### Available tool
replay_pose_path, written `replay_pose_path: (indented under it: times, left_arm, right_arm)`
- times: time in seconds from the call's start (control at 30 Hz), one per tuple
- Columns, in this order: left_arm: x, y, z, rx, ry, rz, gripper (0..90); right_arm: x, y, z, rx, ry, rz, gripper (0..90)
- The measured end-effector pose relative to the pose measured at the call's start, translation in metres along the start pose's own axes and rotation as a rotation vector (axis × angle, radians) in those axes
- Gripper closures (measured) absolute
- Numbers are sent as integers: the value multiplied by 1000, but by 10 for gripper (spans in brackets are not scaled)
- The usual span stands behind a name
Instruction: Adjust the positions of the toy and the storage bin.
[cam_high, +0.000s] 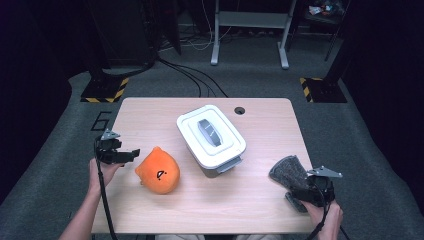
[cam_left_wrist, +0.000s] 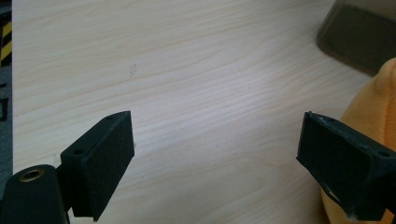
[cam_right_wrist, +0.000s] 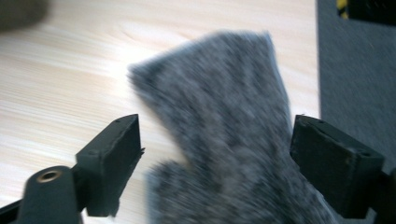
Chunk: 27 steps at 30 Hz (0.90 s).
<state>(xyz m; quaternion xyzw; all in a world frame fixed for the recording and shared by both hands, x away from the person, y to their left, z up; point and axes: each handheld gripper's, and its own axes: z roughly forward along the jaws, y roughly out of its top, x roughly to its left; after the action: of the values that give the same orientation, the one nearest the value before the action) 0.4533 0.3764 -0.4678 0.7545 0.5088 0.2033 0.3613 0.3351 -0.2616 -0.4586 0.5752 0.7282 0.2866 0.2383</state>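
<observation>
An orange plush toy (cam_high: 159, 171) with a small face lies on the left part of the wooden table (cam_high: 150, 112). My left gripper (cam_high: 131, 156) hovers just to its left and stands open. In the left gripper view its jaws (cam_left_wrist: 215, 163) frame bare wood, and the plush (cam_left_wrist: 373, 102) bulges behind the right jaw. A grey felt cloth (cam_high: 289, 172) lies near the table's front right corner. My right gripper (cam_high: 300, 192) is over its near end, open. In the right gripper view the blurred cloth (cam_right_wrist: 233, 116) lies flat between the spread jaws (cam_right_wrist: 215, 163), and neither pad presses on it.
A white plastic box (cam_high: 211, 136) with a grey handle on its shut lid stands at the table's middle; its corner (cam_left_wrist: 359, 32) shows at the top right of the left gripper view. The table's right edge runs close beside the cloth, with grey carpet (cam_right_wrist: 355, 60) beyond.
</observation>
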Motion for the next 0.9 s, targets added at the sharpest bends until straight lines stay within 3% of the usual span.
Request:
replay_pose_path:
  times: [0.2,0.53,0.7,0.83,0.9]
  left_arm:
    - [6,-5,4,12,-1,-29,106]
    - [8,-11,16,27,14,-31,106]
    - [12,-22,29,59,33,-40,106]
    - [17,-26,35,47,42,-69,106]
    - [17,-27,36,52,46,-63,106]
  right_arm:
    - [18,22,0,-52,72,-69,141]
    - [41,54,28,-75,171,-103,119]
    - [47,68,37,-77,195,-124,109]
    - [49,76,41,-65,201,-131,99]
    - [50,80,42,-71,209,-131,99]
